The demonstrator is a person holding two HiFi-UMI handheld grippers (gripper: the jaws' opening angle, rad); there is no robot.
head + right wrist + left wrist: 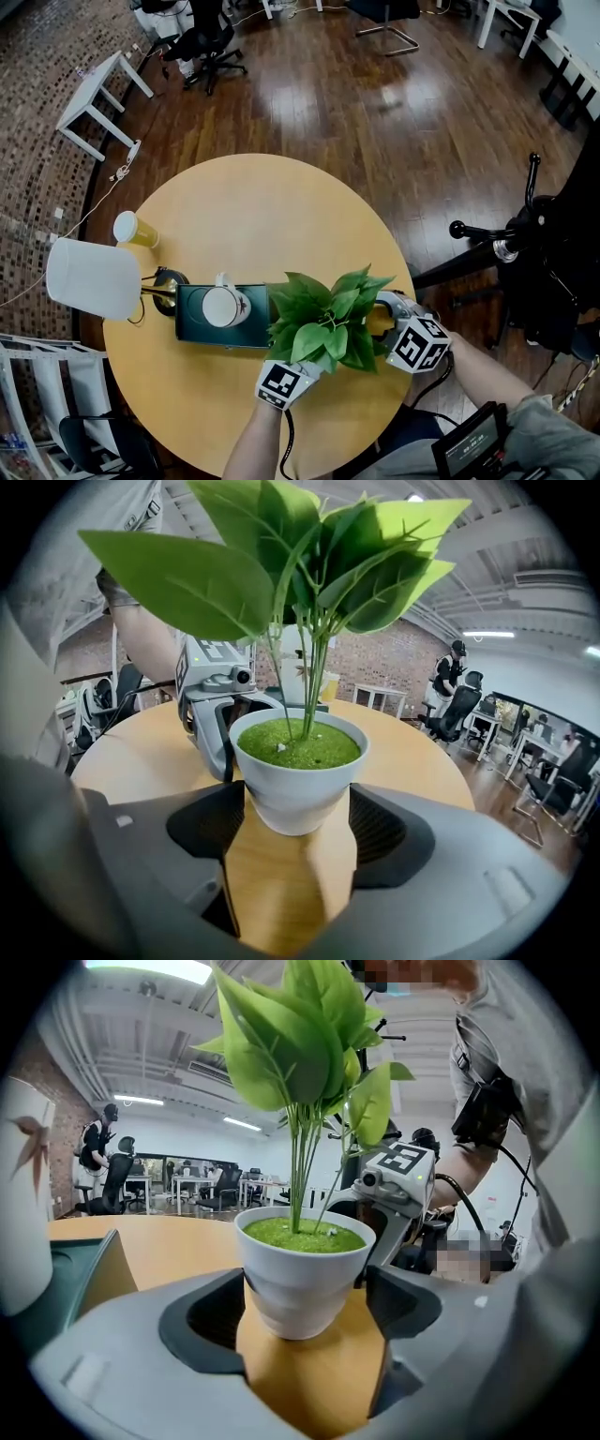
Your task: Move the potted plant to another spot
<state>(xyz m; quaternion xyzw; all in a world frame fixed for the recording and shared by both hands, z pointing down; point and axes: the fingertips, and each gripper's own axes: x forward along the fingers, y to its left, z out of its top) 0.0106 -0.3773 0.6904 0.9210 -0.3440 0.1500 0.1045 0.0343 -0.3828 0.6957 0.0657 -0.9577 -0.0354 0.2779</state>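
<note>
fig. potted plant [328, 323] on the round desk [234, 197], lower right of centre in the head view, standing upright with its stems rising straight from the white pot [302, 1274].

we mark one relation here: the pot lies dead ahead of both grippers at once. in the left gripper view it sits at the centre of the frame, between the jaws of the left gripper [306, 1305]. in the right gripper view it sits the same way within the right gripper [298, 816]. each gripper shows behind the pot in the other's view, so we read them as set on opposite sides of it. in the head view one comes in from the bottom edge of the foliage and the other from its right. neither is nearer than the other.

both grippers stand wide open, their pads flanking the lower wall of the pot, close beside it. bare desk shows under the pot, and we see no pad pressing in, so we judge the pot bracketed but not clamped, resting on the desk.

a dark green box [192, 323] carrying a white mug [223, 306] lies just left of the plant. in our judgement, any shift that way is blocked.
</note>
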